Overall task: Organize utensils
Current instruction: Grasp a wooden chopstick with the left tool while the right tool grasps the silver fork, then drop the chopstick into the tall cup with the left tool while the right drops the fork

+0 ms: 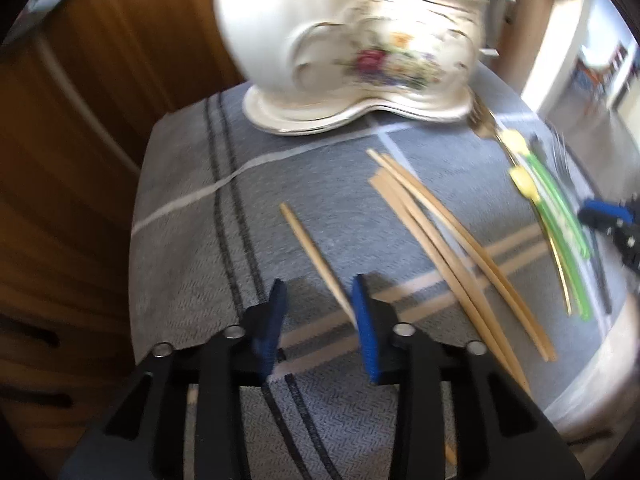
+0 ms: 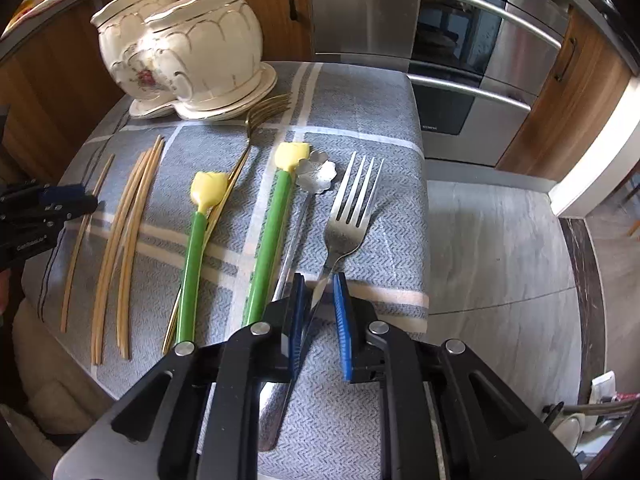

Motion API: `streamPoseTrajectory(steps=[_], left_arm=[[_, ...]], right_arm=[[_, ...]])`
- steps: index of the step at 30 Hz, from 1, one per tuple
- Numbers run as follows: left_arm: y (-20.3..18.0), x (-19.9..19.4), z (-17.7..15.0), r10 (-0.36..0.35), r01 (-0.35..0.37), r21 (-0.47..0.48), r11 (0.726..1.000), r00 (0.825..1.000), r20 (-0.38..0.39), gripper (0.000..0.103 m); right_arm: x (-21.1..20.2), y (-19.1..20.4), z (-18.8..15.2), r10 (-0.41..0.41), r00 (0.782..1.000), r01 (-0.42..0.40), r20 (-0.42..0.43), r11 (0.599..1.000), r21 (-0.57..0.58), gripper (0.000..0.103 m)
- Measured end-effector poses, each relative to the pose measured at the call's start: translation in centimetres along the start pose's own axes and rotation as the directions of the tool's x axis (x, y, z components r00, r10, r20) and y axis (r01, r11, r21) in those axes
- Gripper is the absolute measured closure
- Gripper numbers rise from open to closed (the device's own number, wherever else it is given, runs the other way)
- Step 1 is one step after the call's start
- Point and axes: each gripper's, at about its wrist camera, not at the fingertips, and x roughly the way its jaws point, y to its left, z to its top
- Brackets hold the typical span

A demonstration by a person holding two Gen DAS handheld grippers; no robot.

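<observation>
just fork [image 2: 352, 216] near cloth edge [image 2: 420, 200]

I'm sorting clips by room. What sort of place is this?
Most likely a home kitchen: a built-in stainless oven set among wooden cabinets, and cutlery such as a fork on a checked cloth.

A grey checked cloth [image 2: 360, 92] covers the work surface, with warm wooden cabinet fronts [image 1: 100, 92] rising behind it from nine to twelve o'clock. In the right wrist view a stainless steel built-in oven [image 2: 452, 64] with long bar handles stands at one o'clock, wooden cabinetry [image 2: 568, 112] beside it at two. Pale grey marbled floor [image 2: 500, 248] spreads at three o'clock, brightly daylit.
</observation>
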Motion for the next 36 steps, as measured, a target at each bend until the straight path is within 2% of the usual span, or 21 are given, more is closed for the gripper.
streamPoseTrajectory(steps=[1,3,5,7,10,13,16,21,23,26,28,29,31,36], left_arm=[[0.4,0.0,0.0,-0.017,0.017,-0.024,1.0,1.0,0.003,0.065],[0.2,0.0,-0.1,-0.007,0.007,-0.006,1.0,1.0,0.022,0.066],[-0.1,-0.1,-0.4,-0.016,0.016,0.009,1.0,0.999,0.037,0.083],[-0.6,-0.1,-0.4,-0.012,0.01,0.039,0.999,0.999,0.044,0.091],[-1.0,-0.3,-0.6,-0.011,0.007,0.065,0.998,0.998,0.063,0.093],[-0.9,-0.6,-0.6,-0.037,0.029,0.071,0.997,0.994,0.107,0.098],[-1.0,-1.0,-0.9,-0.042,0.031,0.081,0.996,0.989,0.143,0.098],[-1.6,-3.0,-1.3,-0.051,0.032,0.086,0.996,0.972,0.231,0.098],[-1.5,-4.2,-1.1,-0.066,0.043,0.085,0.995,0.956,0.286,0.098],[-1.0,-6.0,-0.7,-0.075,0.048,0.08,0.996,0.924,0.376,0.098],[-0.6,-7.4,-0.5,-0.087,0.057,0.08,0.995,0.891,0.446,0.098],[-0.6,-7.9,-0.5,-0.09,0.058,0.081,0.995,0.88,0.467,0.098],[-0.3,-9.0,-0.2,-0.088,0.051,0.084,0.995,0.84,0.535,0.098],[0.4,-11.9,0.5,-0.093,0.066,0.067,0.996,0.764,0.639,0.098]], right_arm=[[0.1,0.0,0.1,-0.003,1.0,0.003,0.002,1.0,-0.002,0.088],[0.3,0.2,0.3,-0.015,1.0,0.015,0.016,1.0,-0.006,0.088],[0.4,0.2,0.4,-0.022,0.999,0.022,0.03,1.0,-0.005,0.091],[0.4,0.2,0.5,-0.025,0.999,0.025,0.044,1.0,-0.009,0.093],[0.2,-0.1,0.3,-0.009,0.997,0.009,0.077,1.0,0.0,0.098],[-0.6,-0.5,-0.1,0.006,0.991,-0.007,0.134,1.0,0.01,0.098],[-1.3,-0.8,-0.4,0.028,0.983,-0.031,0.181,0.999,0.009,0.098],[-3.3,-0.5,-0.9,0.072,0.951,-0.071,0.299,0.997,-0.016,0.098],[-4.4,-0.2,-1.0,0.091,0.928,-0.085,0.361,0.996,-0.032,0.098],[-6.0,0.5,-1.1,0.106,0.891,-0.088,0.442,0.994,-0.062,0.098],[-7.1,1.1,-1.0,0.114,0.865,-0.088,0.489,0.993,-0.077,0.098],[-7.5,1.4,-0.8,0.116,0.85,-0.084,0.515,0.993,-0.086,0.098],[-8.2,1.8,-0.5,0.116,0.823,-0.072,0.556,0.992,-0.101,0.098],[-9.4,3.1,1.3,0.124,0.768,-0.056,0.629,0.99,-0.128,0.098]])
